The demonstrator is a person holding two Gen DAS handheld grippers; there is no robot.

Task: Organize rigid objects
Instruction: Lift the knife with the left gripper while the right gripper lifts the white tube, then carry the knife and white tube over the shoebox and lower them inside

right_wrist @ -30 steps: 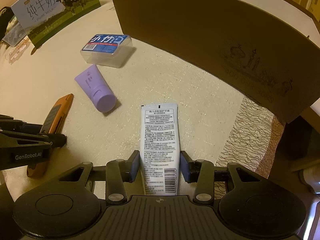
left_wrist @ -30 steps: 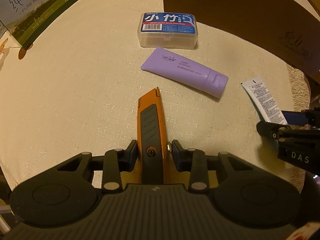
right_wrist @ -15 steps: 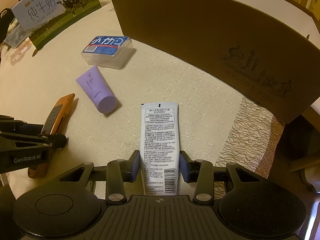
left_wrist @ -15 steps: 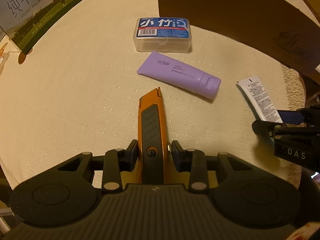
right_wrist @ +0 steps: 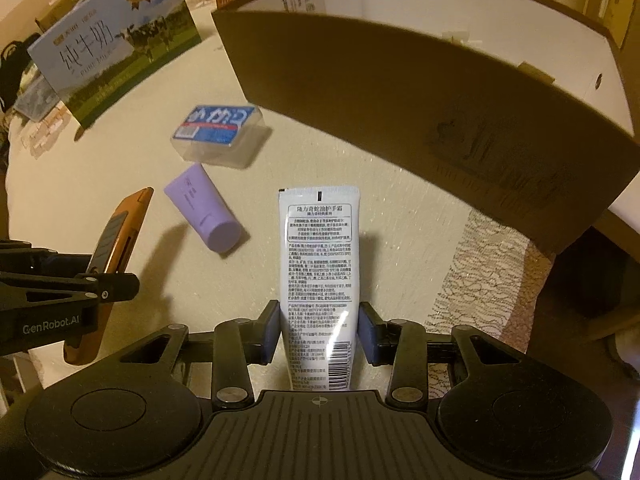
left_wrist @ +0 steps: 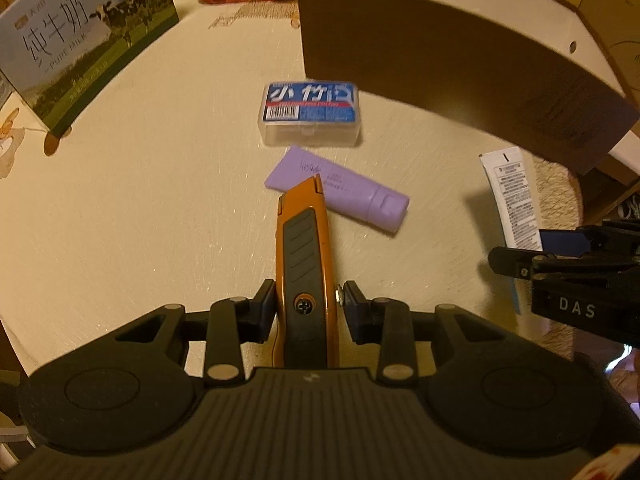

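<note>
Since lifted — left tool [left_wrist: 307,307] clamps knife [left_wrist: 304,256] | right tool [right_wrist: 319,328] clamps tube [right_wrist: 319,264]

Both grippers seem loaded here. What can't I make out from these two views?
- Cardboard box floor: near wall blocks it, both views.
- Utility knife rear end: left gripper body covers it.
- White tube cap: under right gripper body.
- Purple tube print: too small.
</note>
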